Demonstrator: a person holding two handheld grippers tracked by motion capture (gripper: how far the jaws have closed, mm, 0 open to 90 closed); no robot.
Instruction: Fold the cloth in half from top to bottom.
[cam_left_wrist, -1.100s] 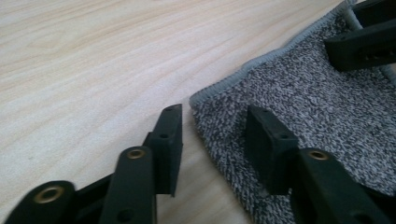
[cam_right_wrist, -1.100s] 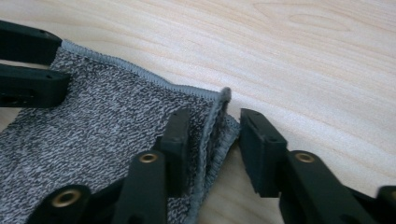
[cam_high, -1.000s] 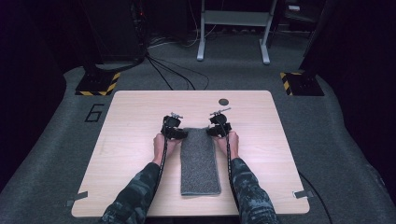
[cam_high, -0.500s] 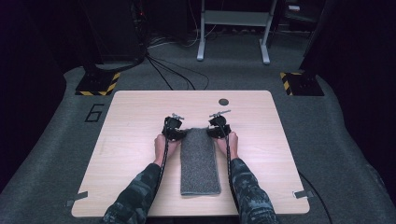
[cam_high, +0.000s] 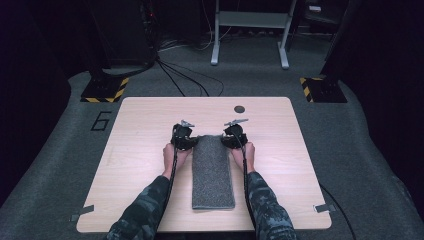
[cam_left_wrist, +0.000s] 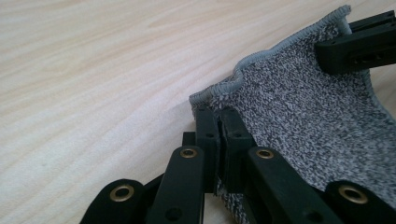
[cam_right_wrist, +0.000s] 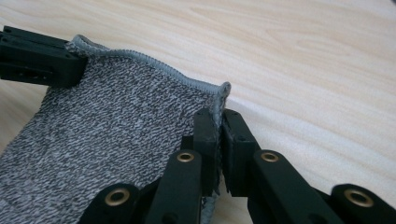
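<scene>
Overhead, your left gripper (cam_high: 184, 136) and right gripper (cam_high: 234, 135) flank the grey cloth's (cam_high: 212, 172) far end on the table (cam_high: 140, 120). Left gripper view: your jaws pinch its corner (cam_left_wrist: 205, 100). Right gripper view: jaws clamp the opposite corner (cam_right_wrist: 222, 91).

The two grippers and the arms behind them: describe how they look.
Left gripper and right gripper are black, each with a grey three-cornered plate on top and a black cable trailing back. Up close, the jaws are black links with brass-ringed holes. The sleeves are dark camouflage; the hands are bare.
</scene>
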